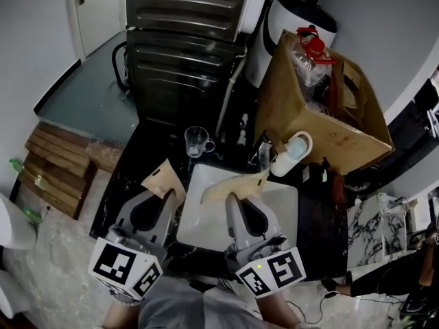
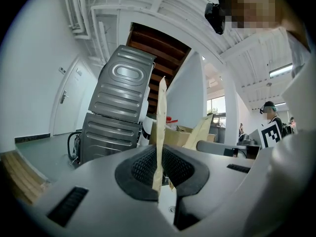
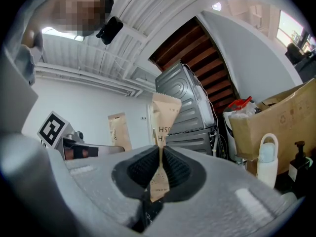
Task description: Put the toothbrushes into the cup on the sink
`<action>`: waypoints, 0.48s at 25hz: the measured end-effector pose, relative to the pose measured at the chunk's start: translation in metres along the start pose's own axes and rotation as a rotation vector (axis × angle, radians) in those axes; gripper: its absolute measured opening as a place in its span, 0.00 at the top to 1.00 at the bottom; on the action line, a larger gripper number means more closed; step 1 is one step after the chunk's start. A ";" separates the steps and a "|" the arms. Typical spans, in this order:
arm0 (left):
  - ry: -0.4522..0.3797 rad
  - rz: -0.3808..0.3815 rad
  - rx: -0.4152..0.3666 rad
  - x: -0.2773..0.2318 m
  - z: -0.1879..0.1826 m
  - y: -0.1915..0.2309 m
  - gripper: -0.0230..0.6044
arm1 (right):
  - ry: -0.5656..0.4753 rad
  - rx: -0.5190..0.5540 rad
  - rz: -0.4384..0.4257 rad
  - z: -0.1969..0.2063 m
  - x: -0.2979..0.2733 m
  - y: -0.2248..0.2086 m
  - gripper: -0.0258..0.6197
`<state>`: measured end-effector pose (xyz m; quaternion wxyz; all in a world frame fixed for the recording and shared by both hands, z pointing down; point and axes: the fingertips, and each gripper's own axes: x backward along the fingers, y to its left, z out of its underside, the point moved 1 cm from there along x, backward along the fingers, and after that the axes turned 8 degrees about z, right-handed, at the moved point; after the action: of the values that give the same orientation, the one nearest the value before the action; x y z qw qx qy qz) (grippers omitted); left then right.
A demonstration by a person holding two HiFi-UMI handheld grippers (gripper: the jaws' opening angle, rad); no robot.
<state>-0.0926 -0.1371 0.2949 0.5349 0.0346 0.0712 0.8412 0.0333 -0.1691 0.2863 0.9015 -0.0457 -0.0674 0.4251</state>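
Note:
Each gripper is shut on a flat tan paper toothbrush packet. Over the counter's left part, my left gripper [image 1: 167, 197] pinches a short packet [image 1: 163, 177]; in the left gripper view that packet [image 2: 161, 127] stands edge-on between the pads of the left gripper [image 2: 159, 171]. My right gripper [image 1: 237, 201] holds a longer packet [image 1: 235, 184] over the white sink [image 1: 288, 214]; the right gripper [image 3: 159, 168] shows it as a printed packet [image 3: 165, 116]. A clear glass cup [image 1: 197, 142] stands empty on the black counter behind the sink.
A grey washing machine [image 1: 184, 43] stands behind the counter. An open cardboard box [image 1: 321, 112], a white jug [image 1: 292, 153] and a pump bottle [image 1: 265, 151] crowd the sink's back right. A wooden pallet [image 1: 58, 160] lies on the floor at left.

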 end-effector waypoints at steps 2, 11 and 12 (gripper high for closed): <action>0.002 0.017 0.004 -0.002 0.001 0.007 0.92 | 0.000 0.005 0.015 0.002 -0.005 0.002 0.93; 0.020 0.064 0.030 -0.001 0.005 0.033 0.92 | 0.011 0.027 0.077 0.008 -0.023 0.008 0.93; 0.021 0.068 0.032 -0.001 0.006 0.035 0.92 | 0.010 0.031 0.084 0.009 -0.025 0.007 0.93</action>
<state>-0.1224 -0.1525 0.3060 0.5048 0.0368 0.0888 0.8579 0.0103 -0.1836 0.2916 0.8839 -0.0366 -0.0541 0.4631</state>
